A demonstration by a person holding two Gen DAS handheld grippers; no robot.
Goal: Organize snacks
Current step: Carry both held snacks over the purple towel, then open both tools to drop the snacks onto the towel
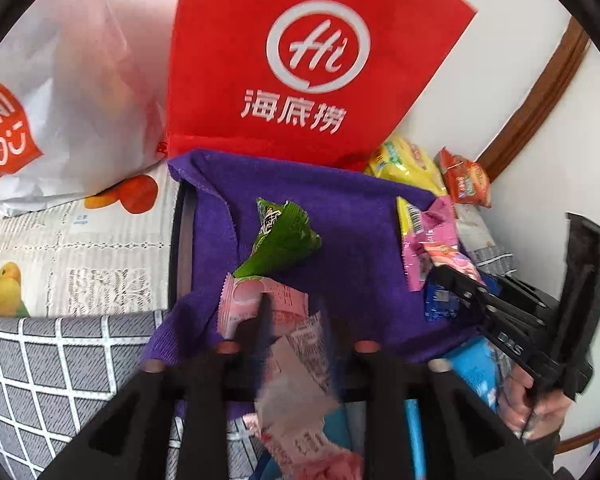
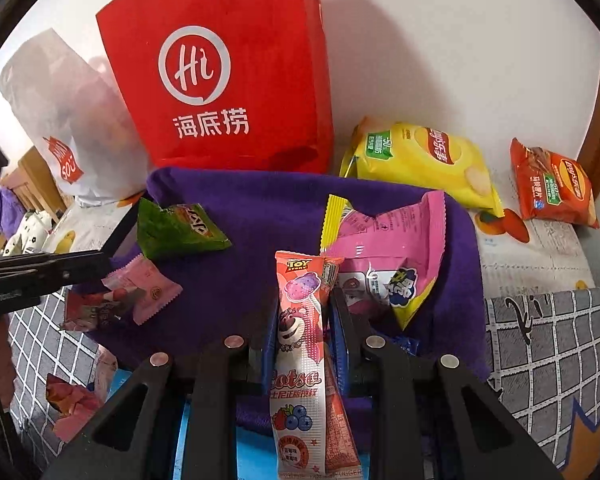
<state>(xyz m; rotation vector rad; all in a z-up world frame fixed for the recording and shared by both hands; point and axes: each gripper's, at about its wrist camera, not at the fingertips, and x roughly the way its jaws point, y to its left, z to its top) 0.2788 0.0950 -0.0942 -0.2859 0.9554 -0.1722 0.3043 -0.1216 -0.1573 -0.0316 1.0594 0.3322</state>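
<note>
Right wrist view: the right tool (image 2: 300,320) is clamped shut on a long pink-and-white Lotso lollipop packet (image 2: 304,344), which stands upright between its fingers, its top poking past the fingertips over a purple terry cloth (image 2: 259,208). Just beyond it on the cloth lies a pink snack bag with a yellow edge (image 2: 388,256); a green triangular snack packet (image 2: 175,232) lies farther left. The left tool (image 2: 99,270) reaches in from the left edge, closed on a small pink sweet wrapper (image 2: 139,292).

Left wrist view: the same left tool (image 1: 295,308) has its jaws nearly together around the pink wrapper (image 1: 267,308), with the green packet (image 1: 279,240) just beyond its tips.

Behind the cloth stand a red paper bag with a white logo (image 2: 227,80) and a white plastic shopping bag (image 2: 67,120). A yellow crisp bag (image 2: 420,160) and an orange crisp bag (image 2: 552,188) lie right of it.
</note>
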